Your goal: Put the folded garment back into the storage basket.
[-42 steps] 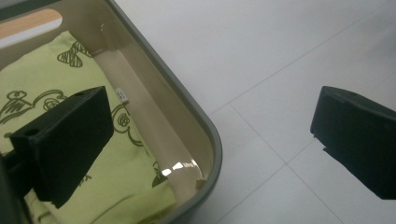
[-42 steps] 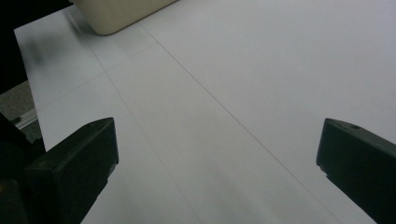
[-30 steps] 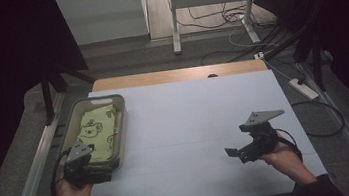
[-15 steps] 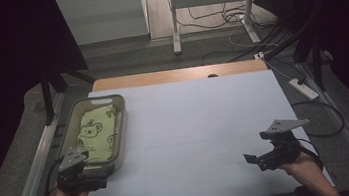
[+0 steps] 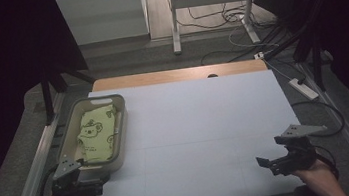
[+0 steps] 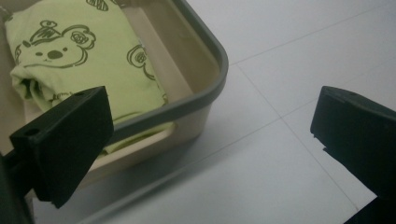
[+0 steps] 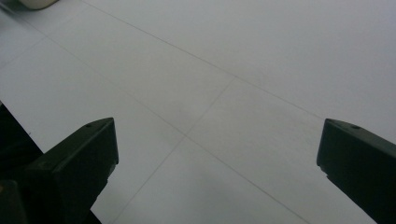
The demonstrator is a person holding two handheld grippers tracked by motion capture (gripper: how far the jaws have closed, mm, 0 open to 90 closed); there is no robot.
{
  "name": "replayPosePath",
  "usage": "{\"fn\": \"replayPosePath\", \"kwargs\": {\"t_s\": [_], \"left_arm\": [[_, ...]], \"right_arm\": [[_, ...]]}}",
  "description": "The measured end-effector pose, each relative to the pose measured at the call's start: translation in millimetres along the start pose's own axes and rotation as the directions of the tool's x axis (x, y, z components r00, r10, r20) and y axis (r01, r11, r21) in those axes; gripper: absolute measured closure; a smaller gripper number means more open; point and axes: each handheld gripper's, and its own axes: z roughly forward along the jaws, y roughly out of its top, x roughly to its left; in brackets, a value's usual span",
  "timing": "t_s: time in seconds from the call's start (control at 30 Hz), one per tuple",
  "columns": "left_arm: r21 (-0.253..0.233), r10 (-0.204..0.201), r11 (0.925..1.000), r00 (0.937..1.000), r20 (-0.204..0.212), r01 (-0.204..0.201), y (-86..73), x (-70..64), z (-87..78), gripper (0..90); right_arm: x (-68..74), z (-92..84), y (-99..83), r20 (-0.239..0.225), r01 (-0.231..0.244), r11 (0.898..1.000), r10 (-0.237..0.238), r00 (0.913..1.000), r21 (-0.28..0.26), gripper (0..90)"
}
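Folded cloth [image 5: 97,133] in tray [image 5: 122,129], tray at table's [image 5: 206,124] left edge

Folded green cloth [image 6: 79,60] in bin [image 6: 205,100]

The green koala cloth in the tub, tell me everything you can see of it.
The folded cloth is pale yellow-green fabric printed with dark outline koala faces, one large face uppermost. It lies flat inside the beige tub with the grey rim, at the table's left edge, covering most of the floor. Its folded layers show at the near end. Nothing grips it: the left tool is open just short of the tub's near corner.
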Motion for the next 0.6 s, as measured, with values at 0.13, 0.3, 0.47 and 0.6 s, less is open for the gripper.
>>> {"fn": "replayPosePath", "kwargs": {"t_s": [0.13,0.3,0.47,0.6], "left_arm": [[0.006,-0.009,0.9999,0.9999,-0.006,0.010,-3.4,0.0,-2.0,0.0],[0.006,-0.018,0.9998,0.9997,-0.015,0.018,-6.3,-0.5,-4.6,0.0],[0.017,-0.018,0.9997,0.9994,-0.029,0.019,-6.4,-1.2,-3.9,0.0],[0.021,-0.029,0.9994,0.9992,-0.027,0.029,-5.3,-0.5,-2.9,0.0]], "right_arm": [[1.0,-4.6,-4.4,0.015,-0.016,1.000,0.016,0.9998,0.010,0.0],[3.4,-9.7,-7.9,0.028,-0.025,1.000,0.025,0.9993,0.011,0.0],[4.4,-16.3,-12.2,0.061,-0.051,0.999,0.051,0.9969,0.002,0.0],[2.8,-19.1,-14.4,0.060,-0.066,0.998,0.066,0.9960,-0.010,0.0]]}}
